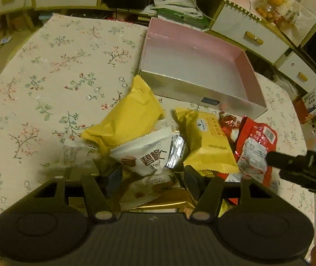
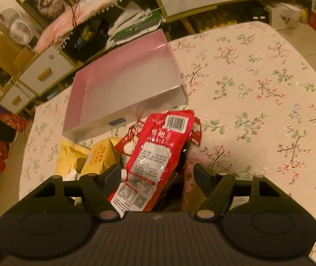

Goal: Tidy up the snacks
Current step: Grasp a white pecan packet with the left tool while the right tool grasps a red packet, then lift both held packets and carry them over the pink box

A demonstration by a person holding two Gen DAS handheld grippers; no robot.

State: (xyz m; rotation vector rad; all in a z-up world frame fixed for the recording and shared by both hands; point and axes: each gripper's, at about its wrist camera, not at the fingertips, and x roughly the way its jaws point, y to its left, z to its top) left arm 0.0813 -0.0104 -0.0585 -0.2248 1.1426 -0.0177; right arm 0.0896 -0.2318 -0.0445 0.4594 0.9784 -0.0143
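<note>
A heap of snack packets lies on the floral tablecloth in front of an empty pink box (image 1: 202, 95). My left gripper (image 1: 152, 177) points down over the heap. A white nut packet (image 1: 144, 159) sits between its spread fingers, with a gap on the right side. Two yellow packets (image 1: 126, 115) (image 1: 209, 141) lie just beyond, and a gold packet (image 1: 162, 201) lies underneath. My right gripper (image 2: 158, 175) straddles a red packet (image 2: 158, 153) that stands on edge. The left pad is close against it and the right pad stands clear. The pink box (image 2: 124, 117) is just behind.
The floral tablecloth (image 2: 257, 88) stretches bare to the right of the heap and likewise to the left (image 1: 47, 77). White drawer cabinets (image 1: 242, 31) and cluttered shelves stand behind the table. Two small fans (image 2: 18, 28) sit on a shelf.
</note>
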